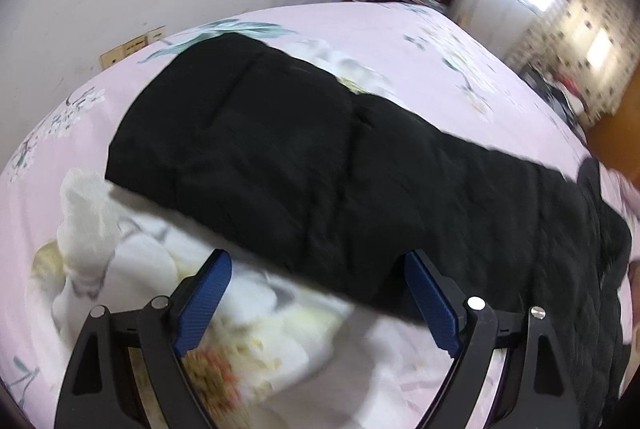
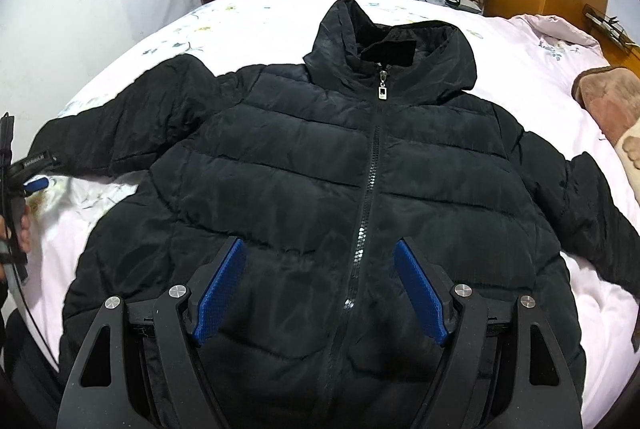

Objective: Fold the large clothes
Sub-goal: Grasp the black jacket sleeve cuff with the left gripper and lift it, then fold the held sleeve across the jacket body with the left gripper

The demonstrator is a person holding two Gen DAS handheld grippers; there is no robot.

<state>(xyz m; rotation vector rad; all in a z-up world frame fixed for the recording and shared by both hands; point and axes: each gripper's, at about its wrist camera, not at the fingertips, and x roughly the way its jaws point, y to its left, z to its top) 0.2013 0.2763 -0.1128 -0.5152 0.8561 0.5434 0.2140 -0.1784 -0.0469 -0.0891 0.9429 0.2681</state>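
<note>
A black puffer jacket [image 2: 320,165], soft, bulky, slippery-looking, lies before both empty, open hand-held grippers [image 1: 318,293] [image 2: 320,281]; its sleeve [image 1: 248,133] just ahead of the left one suits pinching at the cuff.

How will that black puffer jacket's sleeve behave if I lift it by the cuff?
The sleeve will likely droop and bend at its quilted seams, being padded, not stiff. The jacket has a sheen, so its shell may slip between pads. Probably light for its bulk.
</note>
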